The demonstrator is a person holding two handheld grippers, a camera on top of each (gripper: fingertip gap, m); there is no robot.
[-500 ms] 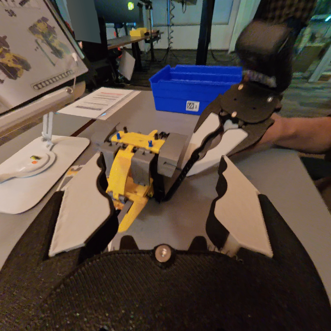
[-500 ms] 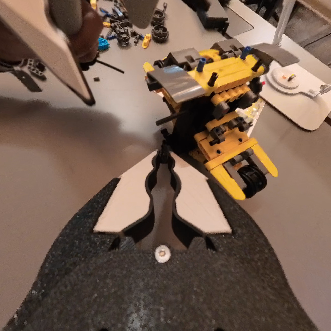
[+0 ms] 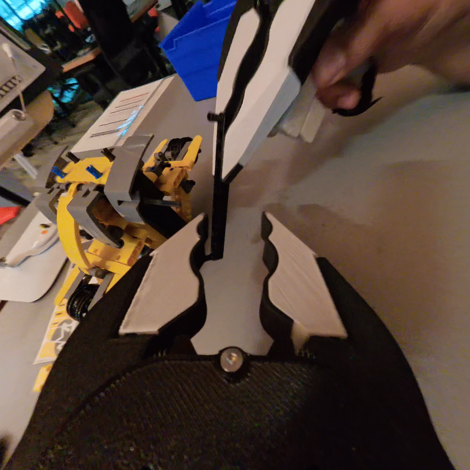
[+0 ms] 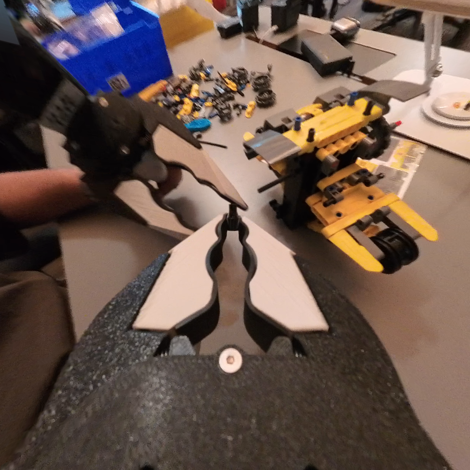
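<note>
Here my right claw (image 4: 232,223) pinches a black beam (image 3: 219,188) over the grey tabletop (image 3: 368,203) — left claw (image 3: 232,223) spread wide, blue bin (image 3: 193,53) behind.

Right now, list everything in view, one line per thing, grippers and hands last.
toy vehicle: one, yellow, grey and black, part-built, on the table right of both grippers.
black beam: one, long, thin, clamped in the right gripper, its lower end between the left gripper's fingers.
loose parts: a pile, black, yellow and blue, far side of the table.
blue bin: one, on the table behind.
printed sheet: one, white, beside the bin.
sticker sheet: one, yellow and grey, under the vehicle.
white stand base: one, at the table edge.
table: one, grey.
left gripper: open, around the beam's end.
right gripper: shut on the beam.
hand: one, holding the right gripper.
</note>
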